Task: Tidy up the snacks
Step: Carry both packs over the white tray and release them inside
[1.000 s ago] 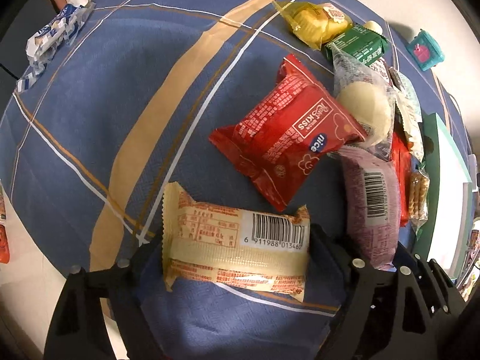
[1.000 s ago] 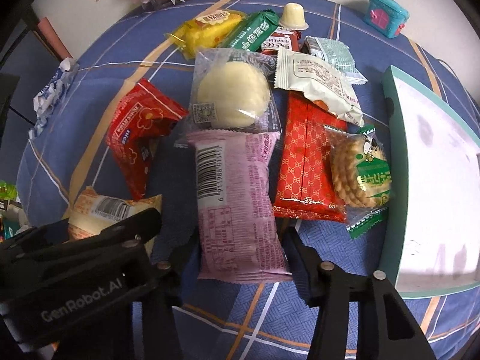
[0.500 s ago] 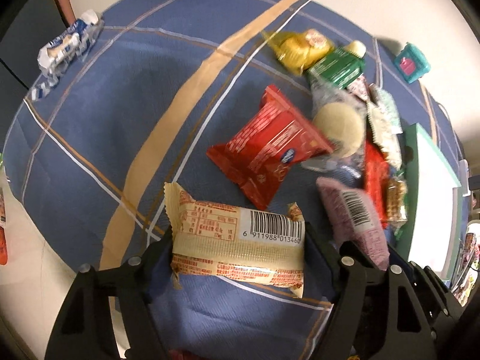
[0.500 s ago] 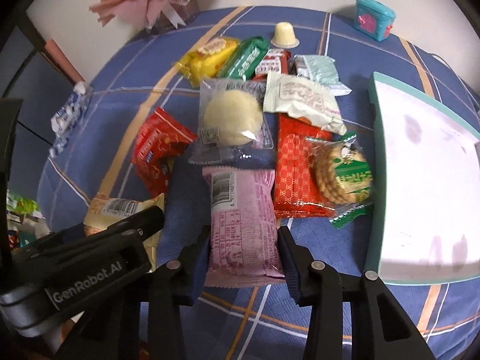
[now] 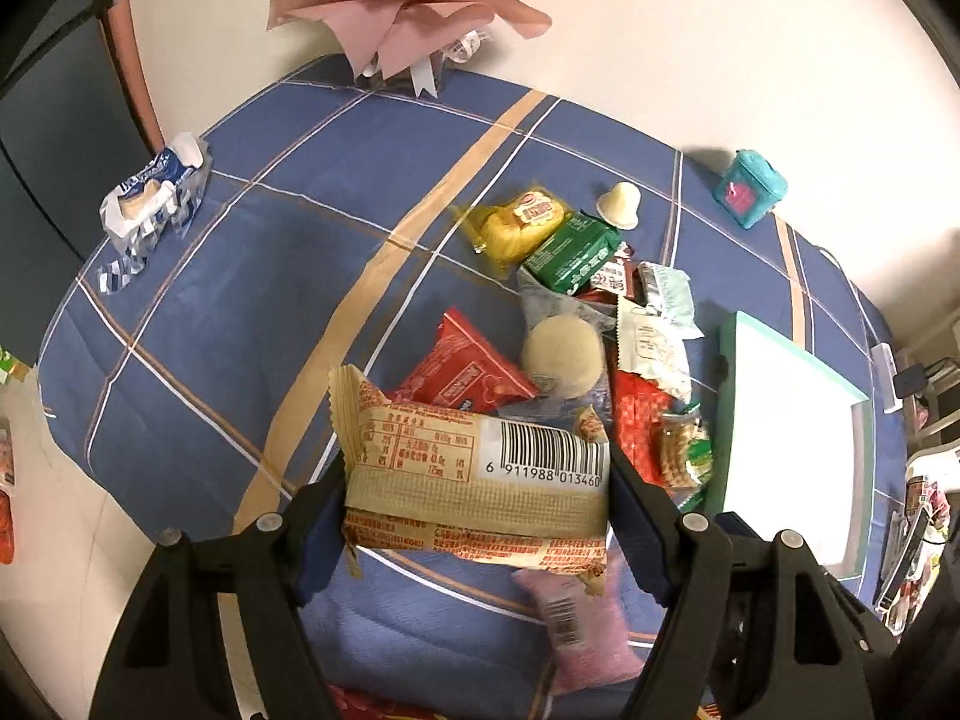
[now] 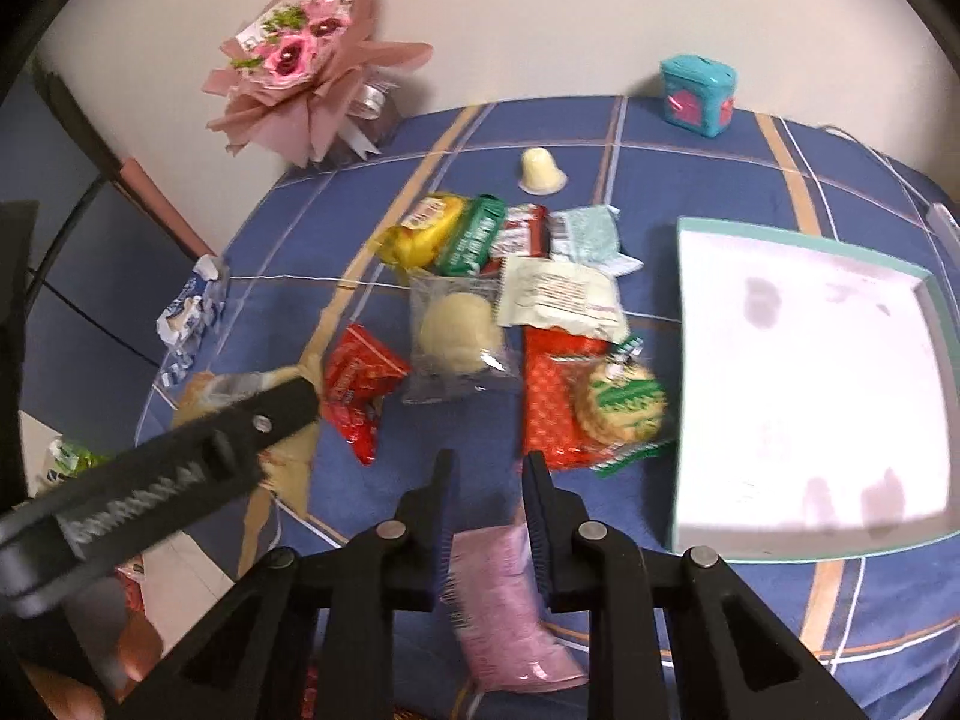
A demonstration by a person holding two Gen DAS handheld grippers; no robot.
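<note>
Both packets lifted, carrying to tray.
Left gripper (image 5: 477, 480) pinches the beige wafer packet (image 5: 474, 474) above the table's near edge; right gripper (image 6: 483, 516) pinches the pink packet (image 6: 510, 606). Next I'd swing both over the white tray (image 6: 804, 372) at the right edge, then release.

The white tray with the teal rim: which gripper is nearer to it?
Right. The right gripper, shut on the pink snack pack, sits just beside the tray. The left gripper, holding the beige wafer pack, is farther off, beyond the right one.
</note>
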